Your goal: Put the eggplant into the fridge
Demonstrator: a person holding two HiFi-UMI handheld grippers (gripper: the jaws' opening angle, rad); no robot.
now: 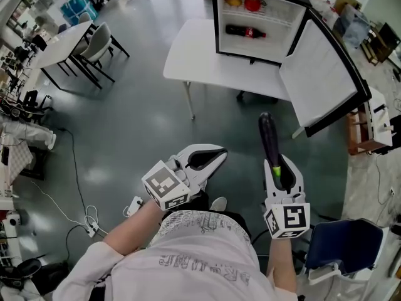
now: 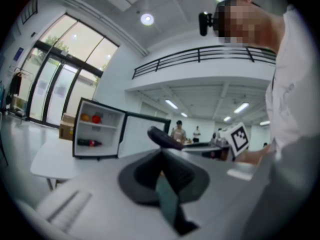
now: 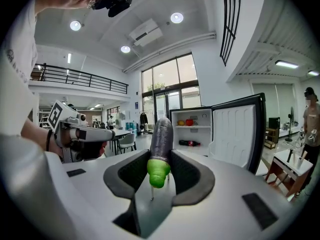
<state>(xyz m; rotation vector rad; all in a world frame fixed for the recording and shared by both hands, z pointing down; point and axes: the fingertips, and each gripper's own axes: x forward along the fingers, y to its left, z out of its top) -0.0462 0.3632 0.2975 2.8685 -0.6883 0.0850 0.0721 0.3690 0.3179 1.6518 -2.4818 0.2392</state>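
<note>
Right gripper (image 1: 280,170) clamps glossy, elongated purple eggplant (image 1: 269,137).

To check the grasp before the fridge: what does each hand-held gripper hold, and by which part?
The right hand-held gripper holds the eggplant by its green stem end; the purple body sticks out ahead. The left hand-held gripper holds nothing.

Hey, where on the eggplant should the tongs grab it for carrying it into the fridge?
Grip near the green stem end, coming from behind along its length, as the right tongs do now. The eggplant is long and slim, so its purple tip would likely lead into the open fridge.
</note>
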